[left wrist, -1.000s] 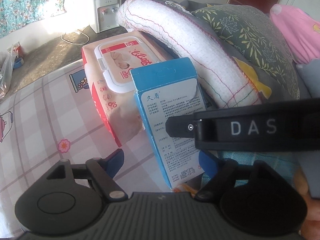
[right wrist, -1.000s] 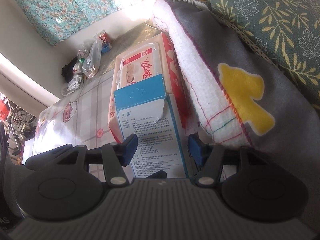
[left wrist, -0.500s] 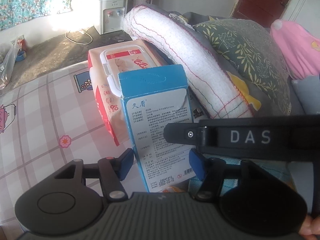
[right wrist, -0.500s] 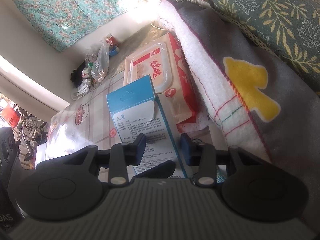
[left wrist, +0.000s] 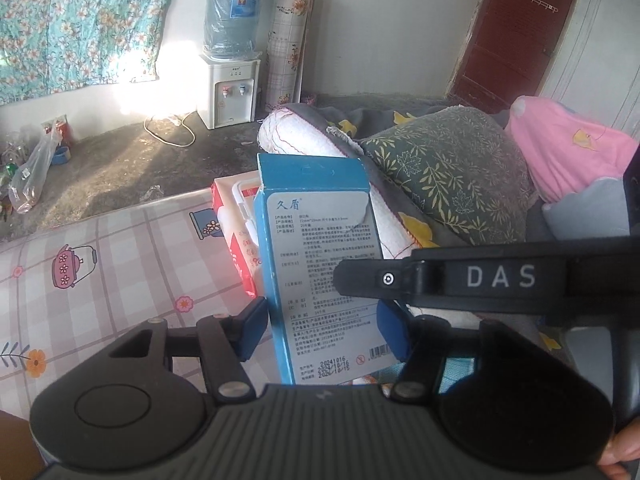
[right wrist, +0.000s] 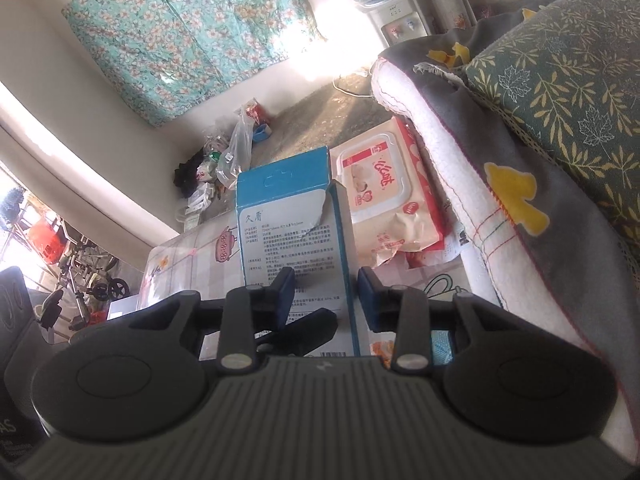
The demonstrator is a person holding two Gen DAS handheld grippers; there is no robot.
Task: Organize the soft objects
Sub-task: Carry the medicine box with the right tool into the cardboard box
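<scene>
A blue and white carton (left wrist: 320,256) stands upright between the fingers of my left gripper (left wrist: 322,328), which are closed against its sides. My right gripper (right wrist: 326,296) is also shut on the same carton (right wrist: 292,224), and its finger crosses the left wrist view (left wrist: 400,280). A red and cream pack of wet wipes (right wrist: 384,200) lies behind the carton on the checked tablecloth (left wrist: 120,256). A rolled white and grey blanket (right wrist: 500,200) and a green leaf-patterned pillow (left wrist: 452,176) lie to the right.
A pink cushion (left wrist: 568,152) sits at the far right. A water dispenser (left wrist: 230,80) and a roll of patterned sheet (left wrist: 288,40) stand by the back wall. A plastic bag with clutter (right wrist: 236,148) lies on the floor beyond the table edge.
Both grippers have closed on the blue carton and lifted it upright, away from the wipes pack. The views now look higher into the room.
</scene>
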